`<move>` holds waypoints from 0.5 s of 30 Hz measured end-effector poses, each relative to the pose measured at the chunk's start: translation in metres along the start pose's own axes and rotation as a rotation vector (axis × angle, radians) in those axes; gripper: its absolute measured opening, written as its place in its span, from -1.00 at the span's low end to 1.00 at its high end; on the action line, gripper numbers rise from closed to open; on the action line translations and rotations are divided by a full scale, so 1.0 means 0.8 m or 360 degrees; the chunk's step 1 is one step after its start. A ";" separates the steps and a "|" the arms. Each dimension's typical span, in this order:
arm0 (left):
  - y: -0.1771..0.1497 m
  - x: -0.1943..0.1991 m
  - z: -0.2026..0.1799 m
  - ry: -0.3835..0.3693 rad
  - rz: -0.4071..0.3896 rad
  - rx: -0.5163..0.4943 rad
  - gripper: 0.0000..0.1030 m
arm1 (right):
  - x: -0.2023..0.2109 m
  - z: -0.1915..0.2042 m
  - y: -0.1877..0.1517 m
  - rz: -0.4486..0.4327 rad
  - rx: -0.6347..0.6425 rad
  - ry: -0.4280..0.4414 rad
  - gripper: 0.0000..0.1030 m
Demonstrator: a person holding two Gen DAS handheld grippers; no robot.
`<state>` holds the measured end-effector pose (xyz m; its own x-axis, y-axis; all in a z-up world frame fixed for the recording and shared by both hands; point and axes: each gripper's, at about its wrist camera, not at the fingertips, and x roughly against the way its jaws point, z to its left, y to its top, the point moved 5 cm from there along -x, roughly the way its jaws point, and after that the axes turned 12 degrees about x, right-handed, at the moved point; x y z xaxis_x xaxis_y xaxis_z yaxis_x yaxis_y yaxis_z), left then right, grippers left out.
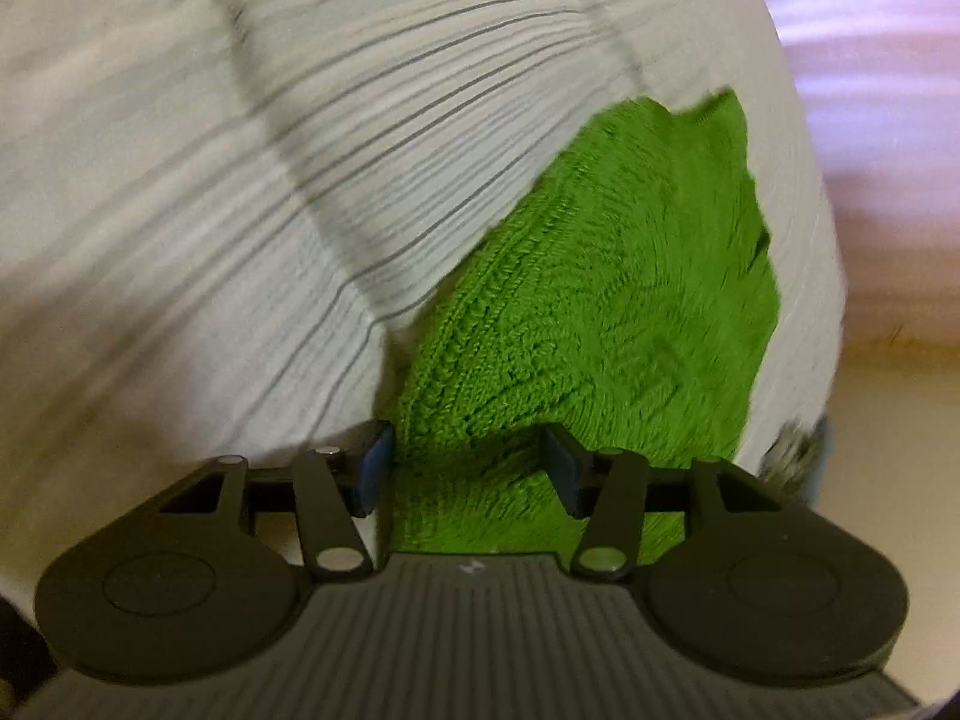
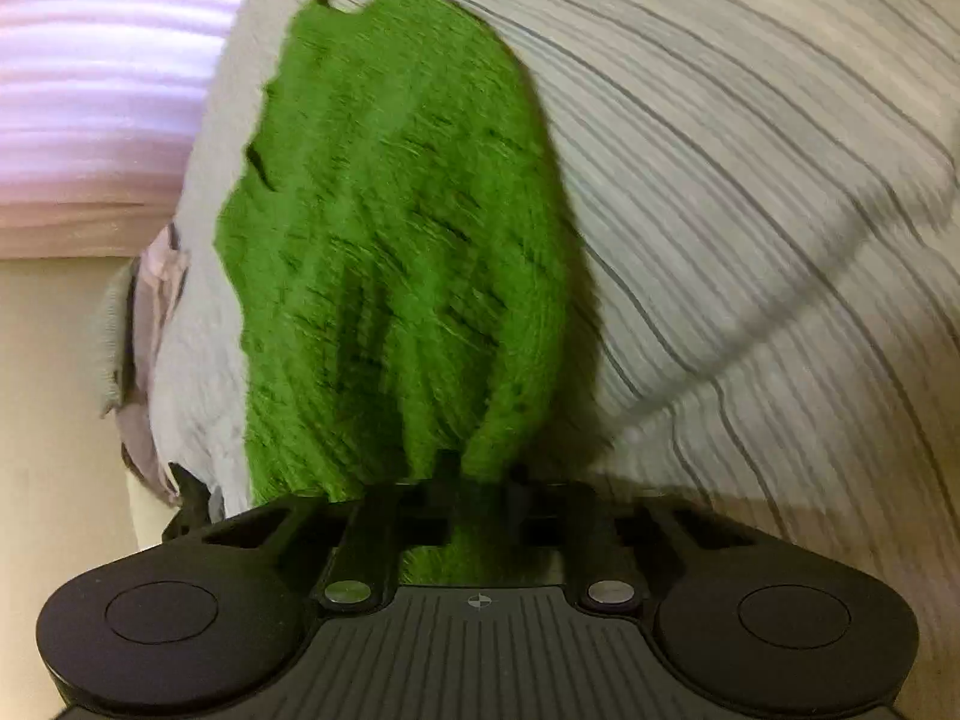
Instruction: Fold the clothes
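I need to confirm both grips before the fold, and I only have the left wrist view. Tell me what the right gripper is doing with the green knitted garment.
Observer: The right gripper is shut on the green knitted garment; the knit bunches up from between its fingers.
Operator: Report what lies under the garment on that side.
Observer: A white bedsheet with thin grey stripes, the same one you see.
Operator: Say what is past the sheet's left edge there.
Observer: A crumpled pile of grey and pale pink cloth, more of it than your view shows.
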<state>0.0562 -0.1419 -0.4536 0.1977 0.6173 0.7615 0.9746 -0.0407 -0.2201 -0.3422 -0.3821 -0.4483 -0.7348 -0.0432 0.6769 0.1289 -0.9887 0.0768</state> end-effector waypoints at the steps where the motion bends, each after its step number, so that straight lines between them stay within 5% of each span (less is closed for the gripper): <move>1: 0.000 -0.004 0.003 -0.0031 0.0010 0.0047 -0.26 | 0.004 -0.001 0.000 0.0017 -0.0005 -0.0004 -0.88; 3: 0.001 -0.005 0.003 -0.0084 0.0042 0.0090 -0.90 | 0.031 -0.003 0.005 0.0042 -0.0074 0.0029 -0.89; 4: 0.001 0.003 -0.003 -0.0093 0.0038 0.0043 -0.91 | 0.048 -0.005 0.007 0.0050 -0.0116 0.0048 -0.90; 7: -0.001 0.051 -0.048 -0.0068 -0.0061 -0.0421 -0.93 | 0.061 -0.010 0.005 0.0109 -0.0079 -0.0066 -0.91; 11: -0.021 0.101 -0.095 -0.0031 -0.0020 -0.0873 -0.92 | 0.080 -0.018 0.002 0.0187 -0.0030 -0.0219 -0.91; 15: -0.041 0.060 -0.074 0.0347 0.0007 -0.1089 -0.90 | 0.081 -0.025 -0.005 0.0270 0.0050 -0.0396 -0.91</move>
<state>0.0397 -0.1575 -0.3734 0.1484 0.4482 0.8815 0.8071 -0.5700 0.1539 -0.4037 -0.3840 -0.4191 -0.5156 -0.1670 0.8404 0.2593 -0.9652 -0.0328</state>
